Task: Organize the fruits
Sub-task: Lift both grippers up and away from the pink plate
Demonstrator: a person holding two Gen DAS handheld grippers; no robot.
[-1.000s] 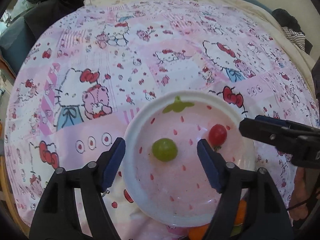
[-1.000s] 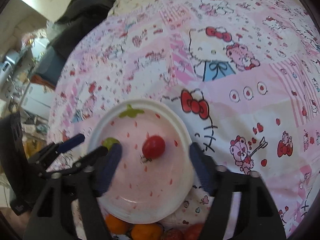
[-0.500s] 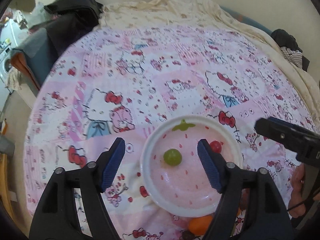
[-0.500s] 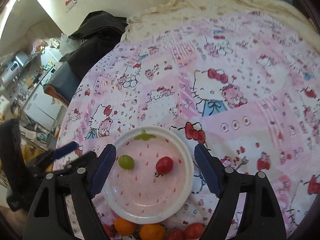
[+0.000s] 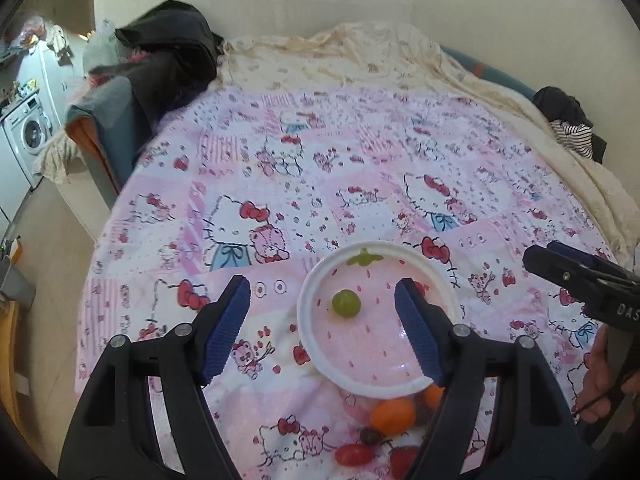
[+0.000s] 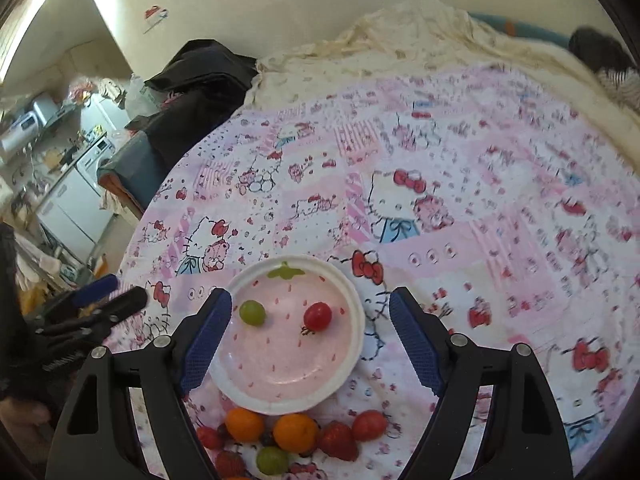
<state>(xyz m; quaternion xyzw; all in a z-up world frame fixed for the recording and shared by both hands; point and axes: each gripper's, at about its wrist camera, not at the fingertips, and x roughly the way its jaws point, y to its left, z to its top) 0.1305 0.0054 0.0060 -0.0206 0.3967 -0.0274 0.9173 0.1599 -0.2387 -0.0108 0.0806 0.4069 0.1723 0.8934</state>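
Bed (image 6: pixel 460 168): soft quilt, so the plate could tip if nudged.
Plate (image 6: pixel 344 376): lies flat, round, no long axis; its green leaf print points to the far side.
Loose fruit pile (image 6: pixel 296 432): just beside the near rim; may roll away if pushed.
Cherry tomato (image 6: pixel 318 316): on the plate, stem toward the near rim.
Green grape (image 6: pixel 252 312): on the plate; round, may roll.
Left hand-held gripper (image 5: pixel 322 326): wide, empty.
Right hand-held gripper (image 6: pixel 310 340): jaws just opening, wide, gripping nothing.

In the left view a finger (image 5: pixel 418 336) covers the tomato on the plate (image 5: pixel 316 280) and part of an orange (image 5: pixel 434 394). The fruit pile (image 6: pixel 296 436) runs off the bottom edge in the right view. The bedspread's (image 6: pixel 560 184) far right is blurred.
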